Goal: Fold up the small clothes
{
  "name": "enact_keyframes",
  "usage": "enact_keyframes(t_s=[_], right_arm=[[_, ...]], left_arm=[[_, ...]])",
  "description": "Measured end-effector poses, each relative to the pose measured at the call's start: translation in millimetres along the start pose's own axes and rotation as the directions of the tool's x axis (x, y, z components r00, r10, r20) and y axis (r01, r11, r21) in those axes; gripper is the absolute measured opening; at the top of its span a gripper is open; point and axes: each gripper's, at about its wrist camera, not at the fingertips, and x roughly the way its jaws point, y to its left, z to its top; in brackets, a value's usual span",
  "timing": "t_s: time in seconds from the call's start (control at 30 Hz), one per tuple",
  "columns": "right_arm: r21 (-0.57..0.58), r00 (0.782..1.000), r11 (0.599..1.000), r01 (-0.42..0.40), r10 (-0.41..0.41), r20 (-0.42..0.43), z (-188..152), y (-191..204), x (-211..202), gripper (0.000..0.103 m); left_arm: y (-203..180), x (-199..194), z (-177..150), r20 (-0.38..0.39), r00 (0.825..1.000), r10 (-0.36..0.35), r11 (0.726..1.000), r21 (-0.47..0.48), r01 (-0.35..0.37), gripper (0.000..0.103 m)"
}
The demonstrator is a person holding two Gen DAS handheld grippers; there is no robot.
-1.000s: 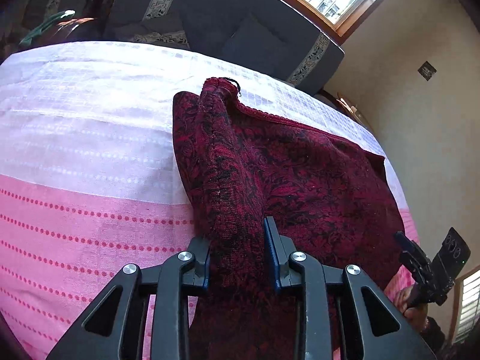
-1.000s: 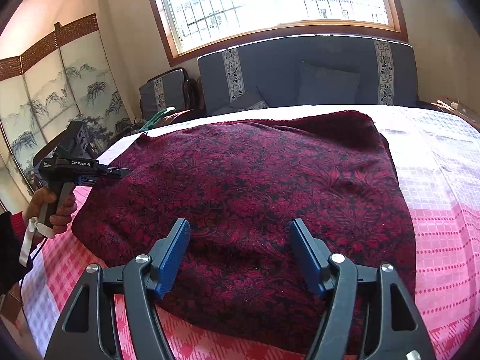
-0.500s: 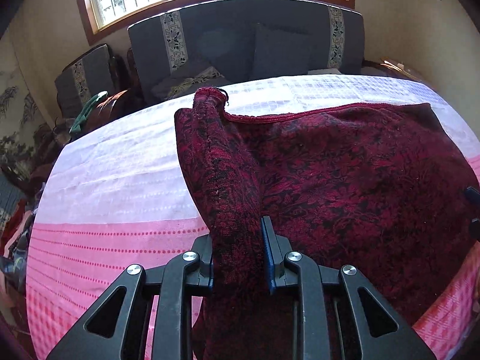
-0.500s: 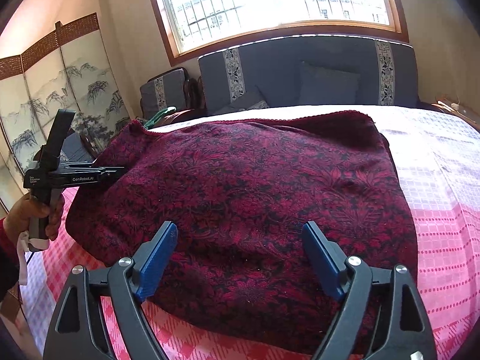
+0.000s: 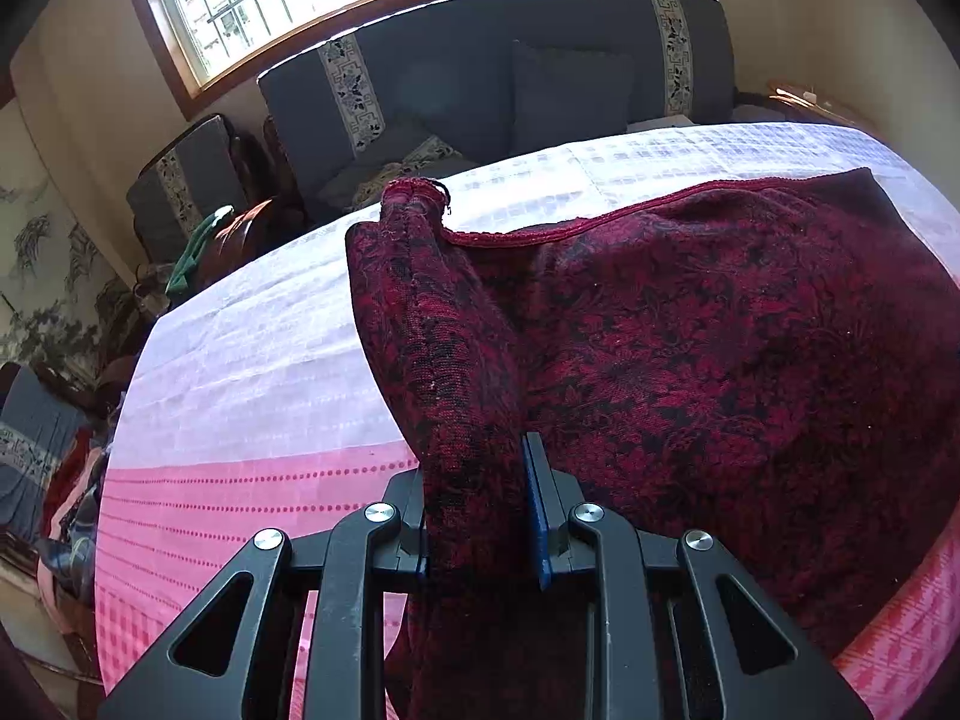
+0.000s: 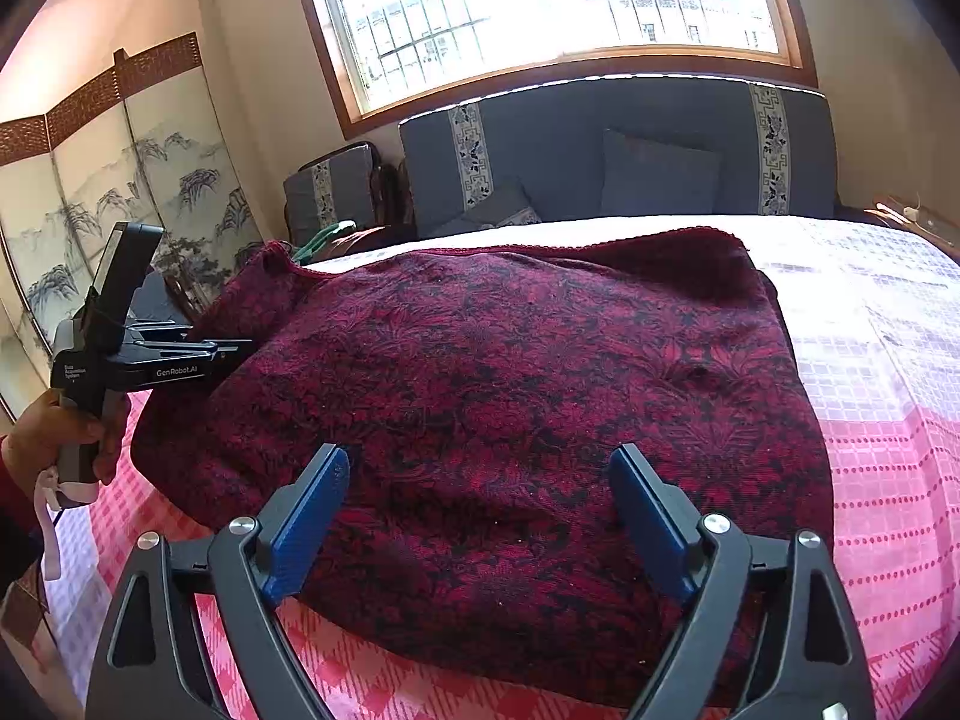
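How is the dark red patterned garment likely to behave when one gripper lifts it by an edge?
Probably floppy: the strip pinched by the left gripper sags and bunches instead of holding shape. The dark red garment looks like a thick knit, so likely fairly heavy and apt to drag on the pink tablecloth. Its coarse weave should resist slipping. The right gripper is opening, pads clear.

A dark crimson garment [image 6: 492, 396] is patterned all over with black floral figures and edged with a plain red hem. The bed cover [image 5: 252, 360] is woven in white checks towards its far edge and in pink with rows of red dots towards its near edge. Blue pads are carried on the black right claw [image 6: 480, 516]. A grey sofa [image 6: 618, 156] is banded with pale ornamental strips.
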Motion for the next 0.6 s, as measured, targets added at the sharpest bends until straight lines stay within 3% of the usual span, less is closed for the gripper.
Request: enact_keyframes(t_s=[0.13,0.27,0.43,0.6], right_arm=[[-0.001,1.0,1.0,0.002,-0.002,-0.008,0.3,0.9,0.8,0.09],[-0.002,1.0,1.0,-0.003,0.003,-0.011,0.8,1.5,1.4,0.091],[0.014,1.0,1.0,-0.013,0.013,-0.005,0.8,-1.5,0.3,0.092],[0.018,1.0,1.0,-0.022,0.023,-0.002,0.5,-3.1,-0.7,0.093]], left_arm=[[5.2,-1.5,3.6,-0.016,0.999,-0.033,0.999,-0.02,0.033,0.024],[23.1,-3.3,8.9,-0.041,0.991,-0.131,0.987,-0.099,0.126,0.023],[55.6,-3.6,15.8,-0.062,0.953,-0.295,0.93,-0.247,0.272,0.022],[66.2,-6.6,20.8,-0.057,0.928,-0.368,0.906,-0.247,0.344,0.022]])
